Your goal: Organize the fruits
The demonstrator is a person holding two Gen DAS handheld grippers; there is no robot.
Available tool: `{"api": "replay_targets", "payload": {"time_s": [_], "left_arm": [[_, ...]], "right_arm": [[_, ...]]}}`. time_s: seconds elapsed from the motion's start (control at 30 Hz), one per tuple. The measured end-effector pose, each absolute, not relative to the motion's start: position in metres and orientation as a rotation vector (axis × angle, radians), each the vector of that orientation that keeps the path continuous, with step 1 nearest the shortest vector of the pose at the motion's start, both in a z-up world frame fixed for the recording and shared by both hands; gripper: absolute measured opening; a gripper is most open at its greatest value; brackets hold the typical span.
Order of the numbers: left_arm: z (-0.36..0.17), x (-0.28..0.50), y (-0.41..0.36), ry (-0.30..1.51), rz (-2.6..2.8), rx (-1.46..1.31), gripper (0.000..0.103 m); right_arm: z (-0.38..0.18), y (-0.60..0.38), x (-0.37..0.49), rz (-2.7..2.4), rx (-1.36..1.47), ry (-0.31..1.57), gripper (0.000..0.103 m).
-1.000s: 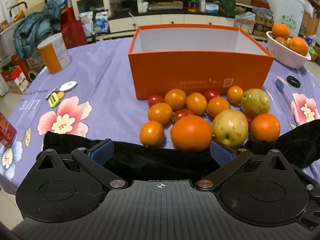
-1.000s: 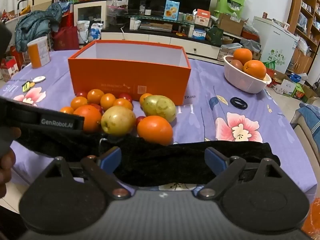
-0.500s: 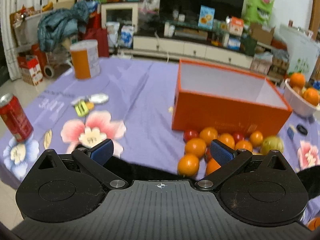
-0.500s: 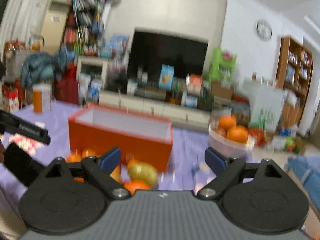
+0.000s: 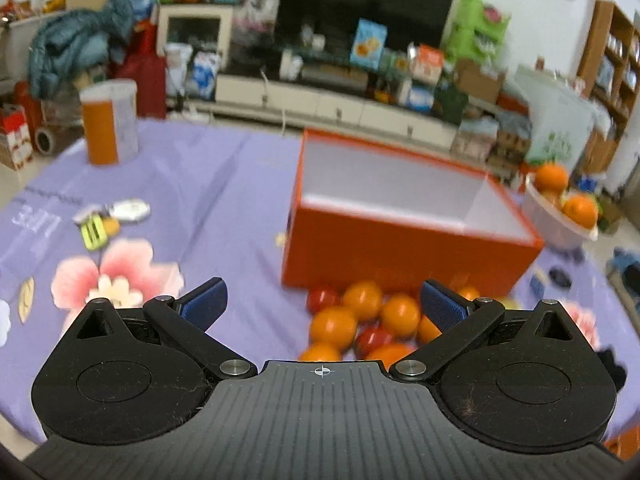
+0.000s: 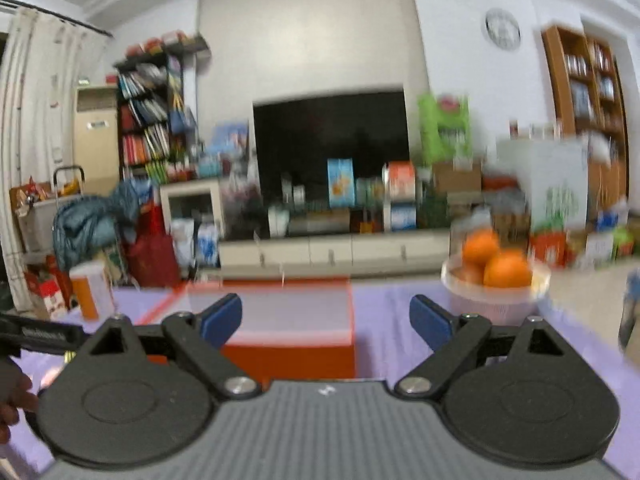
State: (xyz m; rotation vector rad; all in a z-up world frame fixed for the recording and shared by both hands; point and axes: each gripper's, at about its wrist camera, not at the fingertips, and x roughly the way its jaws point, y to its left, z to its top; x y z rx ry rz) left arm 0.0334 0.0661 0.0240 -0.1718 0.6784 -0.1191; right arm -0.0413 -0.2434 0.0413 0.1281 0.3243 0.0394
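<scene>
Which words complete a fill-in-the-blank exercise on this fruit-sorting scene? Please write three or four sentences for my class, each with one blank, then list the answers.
1. The open box on the purple tablecloth is ____ in colour on the outside.
2. The loose fruits lie on the cloth in ____ of the box.
3. The white bowl holds ____.
4. Both the left gripper and the right gripper are ____, holding nothing.

Answers: orange; front; oranges; open
</scene>
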Motion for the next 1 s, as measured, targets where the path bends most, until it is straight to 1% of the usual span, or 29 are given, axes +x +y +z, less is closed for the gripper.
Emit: {"api": "replay_targets", "payload": {"time_s": [0.03,0.13,0.23,0.37,0.6,0.73,1.0], "left_arm": [[0.021,0.035,0.065,0.684,-0.118,-0.158,0.079],[0.016,0.037,0.059,0.669,-0.118,-0.112,0.079],[0.013,0.040,0.053,0.667,-0.123,-0.075,0.079],[0.010,0.040,0.056,0.685,-0.142,-0.091,0.079],[0.012,0.037,0.064,0.681,-0.205,-0.124,0.078],[0.010,0.038,0.064,0.712,-0.210,-0.141,0.078],[0.010,0.035,0.059,0.703,-0.221,-0.097,0.078]], "right_arm": [[0.029,-0.242,-0.033,0.047,0.137,0.394,0.091],[0.010,-0.229,-0.028,0.071,0.114,0.453,0.091],[0.005,-0.217,-0.024,0.083,0.087,0.467,0.091],[-0.005,-0.208,-0.023,0.095,0.087,0.504,0.091],[-0.017,-0.211,-0.023,0.087,0.116,0.554,0.091],[-0.019,-0.213,-0.022,0.072,0.147,0.568,0.091],[-0.025,-0.212,-0.016,0.063,0.165,0.631,0.091]]}}
